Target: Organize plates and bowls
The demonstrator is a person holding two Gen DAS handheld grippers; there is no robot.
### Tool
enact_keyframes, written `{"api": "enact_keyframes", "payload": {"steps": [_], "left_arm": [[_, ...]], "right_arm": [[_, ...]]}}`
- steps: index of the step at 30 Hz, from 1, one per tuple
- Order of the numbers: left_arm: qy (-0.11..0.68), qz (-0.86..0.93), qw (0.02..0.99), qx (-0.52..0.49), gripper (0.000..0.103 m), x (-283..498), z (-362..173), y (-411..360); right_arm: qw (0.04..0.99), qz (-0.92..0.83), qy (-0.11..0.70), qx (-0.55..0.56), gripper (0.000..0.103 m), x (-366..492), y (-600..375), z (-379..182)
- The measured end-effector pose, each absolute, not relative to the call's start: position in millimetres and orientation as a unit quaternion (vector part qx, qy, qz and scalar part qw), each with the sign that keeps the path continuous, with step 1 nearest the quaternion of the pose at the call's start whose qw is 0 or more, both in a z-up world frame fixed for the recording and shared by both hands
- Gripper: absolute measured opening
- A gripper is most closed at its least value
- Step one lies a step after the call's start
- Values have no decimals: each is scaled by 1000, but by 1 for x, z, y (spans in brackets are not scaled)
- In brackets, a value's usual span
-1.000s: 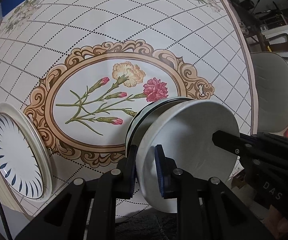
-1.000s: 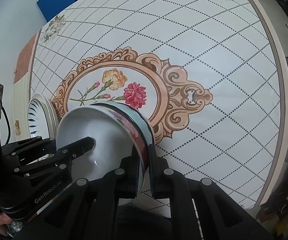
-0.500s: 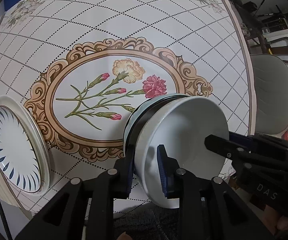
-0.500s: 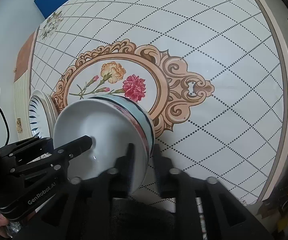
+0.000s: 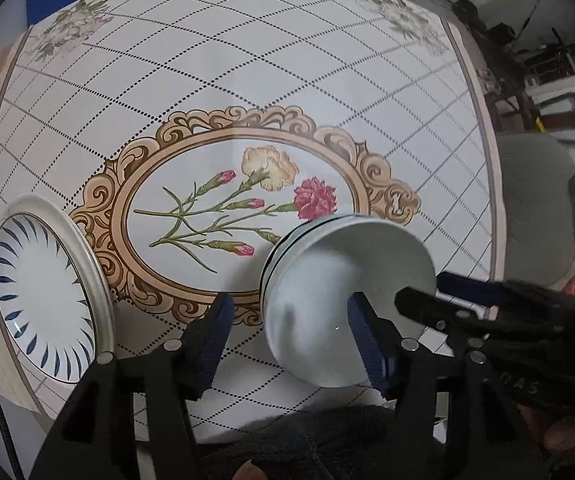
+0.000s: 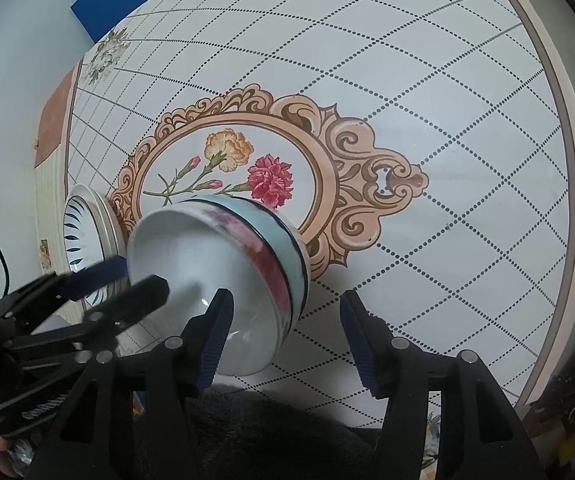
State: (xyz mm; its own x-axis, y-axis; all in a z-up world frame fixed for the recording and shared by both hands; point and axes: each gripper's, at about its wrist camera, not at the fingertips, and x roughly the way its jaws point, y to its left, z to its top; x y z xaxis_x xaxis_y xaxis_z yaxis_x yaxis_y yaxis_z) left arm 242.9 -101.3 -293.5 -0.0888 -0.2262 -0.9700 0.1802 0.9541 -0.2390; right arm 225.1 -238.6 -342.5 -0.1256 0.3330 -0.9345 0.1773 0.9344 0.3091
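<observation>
While both hand-held grippers (image 5: pixel 287 344) (image 6: pixel 285 340) just opened, bowl (image 5: pixel 347 304) on floral tablecloth (image 5: pixel 247 80), chair (image 5: pixel 535 200) beside.

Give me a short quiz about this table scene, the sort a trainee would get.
1. True or false: the left gripper is clamped on the rim of the white ceramic bowl with the light-blue band.
2. Which dish lies towards the left edge of the round flower-patterned table? A) a white plate with dark blue petal strokes B) a red mug C) a glass jug
3. Fill in: the bowl's rim wall stands between the fingers of the right gripper, whose jaws are ____.

Key
1. False: its jaws have just been opening and the pads stand off the rim.
2. A, the plate.
3. Open: they have just been opening.
</observation>
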Motion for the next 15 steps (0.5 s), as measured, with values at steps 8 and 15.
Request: {"api": "enact_keyframes", "payload": {"steps": [8,15], "left_arm": [[666,-125,735,32,93,245,-270,-93],[616,-145,773,44,101,235,-256,-82]], "right_arm": [[689,59,703,166,83,225,-248,-318],[755,110,626,158,103,214,-264,-294]]}}
